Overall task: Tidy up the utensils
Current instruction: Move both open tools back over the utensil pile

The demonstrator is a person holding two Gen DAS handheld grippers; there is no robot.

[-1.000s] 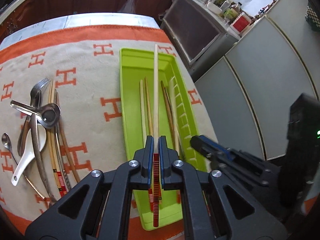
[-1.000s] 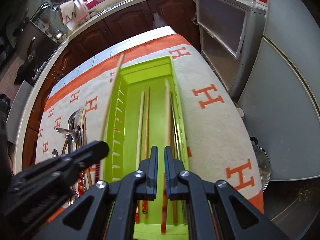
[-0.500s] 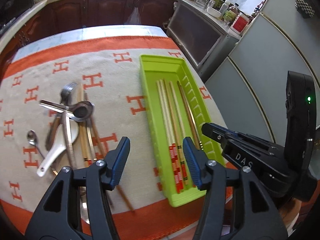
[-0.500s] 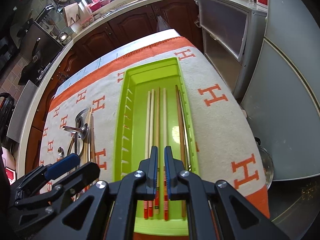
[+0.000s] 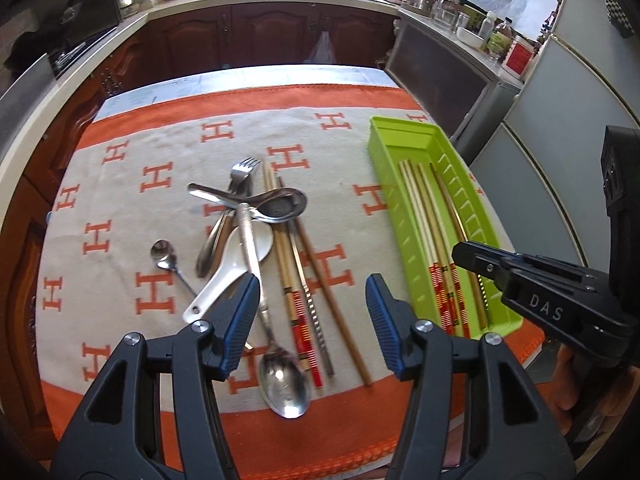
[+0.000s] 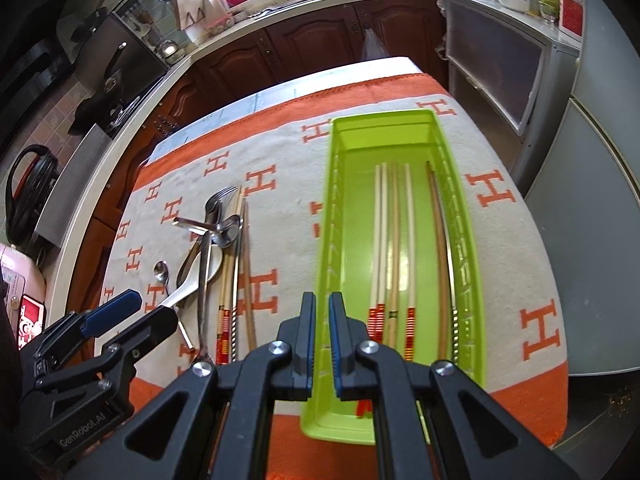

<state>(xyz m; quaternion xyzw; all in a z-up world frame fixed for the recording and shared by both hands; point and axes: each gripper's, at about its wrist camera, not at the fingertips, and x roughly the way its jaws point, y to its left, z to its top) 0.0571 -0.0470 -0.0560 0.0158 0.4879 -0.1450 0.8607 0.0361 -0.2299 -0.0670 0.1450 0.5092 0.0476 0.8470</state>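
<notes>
Utensils (image 5: 256,240) are piled on the cloth (image 5: 132,184) left of the tray (image 5: 390,208); the lower ones are partly hidden and some handles are cut off by the left gripper (image 5: 312,324). Forks, spoons and chopsticks (image 5: 298,276) are seen, mostly lengthwise, parallel to the tray. More chopsticks (image 6: 394,240) are laid lengthwise inside the tray. The left gripper is held half open and empty; the right gripper (image 6: 320,344) is nearly closed, empty.
</notes>
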